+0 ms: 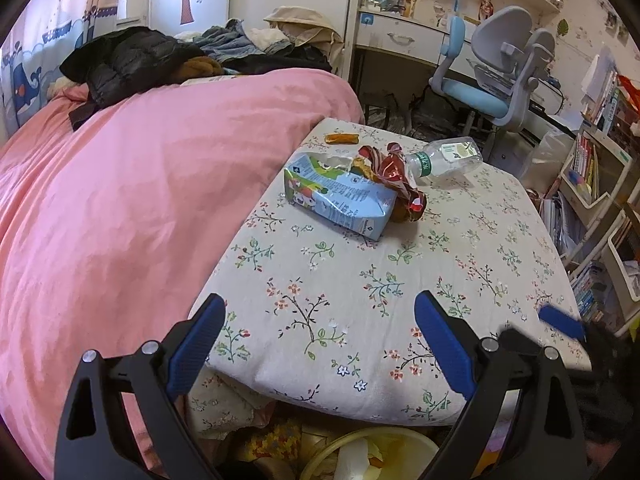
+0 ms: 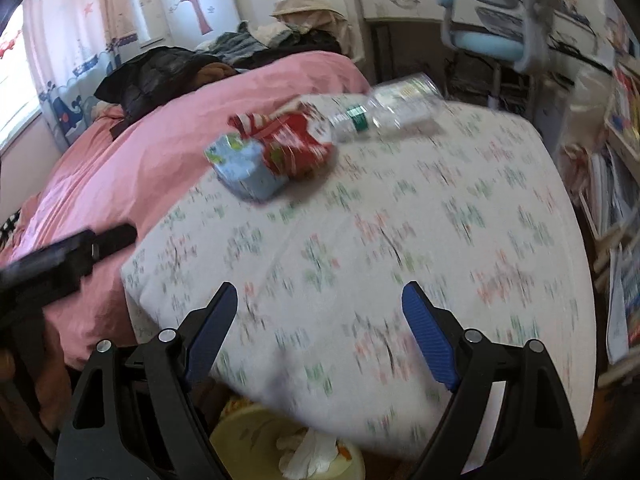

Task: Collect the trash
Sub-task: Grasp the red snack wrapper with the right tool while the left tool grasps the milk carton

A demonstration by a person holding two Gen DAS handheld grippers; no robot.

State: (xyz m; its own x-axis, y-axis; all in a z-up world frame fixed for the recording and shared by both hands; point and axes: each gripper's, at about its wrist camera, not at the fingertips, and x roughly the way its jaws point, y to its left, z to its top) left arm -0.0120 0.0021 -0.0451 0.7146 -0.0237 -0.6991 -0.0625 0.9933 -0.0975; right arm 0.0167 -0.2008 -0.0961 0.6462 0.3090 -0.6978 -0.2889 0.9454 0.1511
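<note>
Your right gripper [image 2: 318, 334] sits at the bottom of the frame, jaws wide apart with nothing between them, over the blurred floral sheet [image 2: 400, 220]. Upper centre lie a blue carton [image 2: 236, 168], touching a red wrapper [image 2: 296, 144], and a clear bottle [image 2: 392, 108]. A yellow bin [image 2: 240, 436] shows at bottom centre.

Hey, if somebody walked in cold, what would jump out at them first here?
A small heap of trash mid-bed on the floral sheet: a torn blue carton, a crumpled red wrapper against it, and a clear bottle lying behind. Left of that spreads a big pink duvet; below the near edge sits a yellow bin.
</note>
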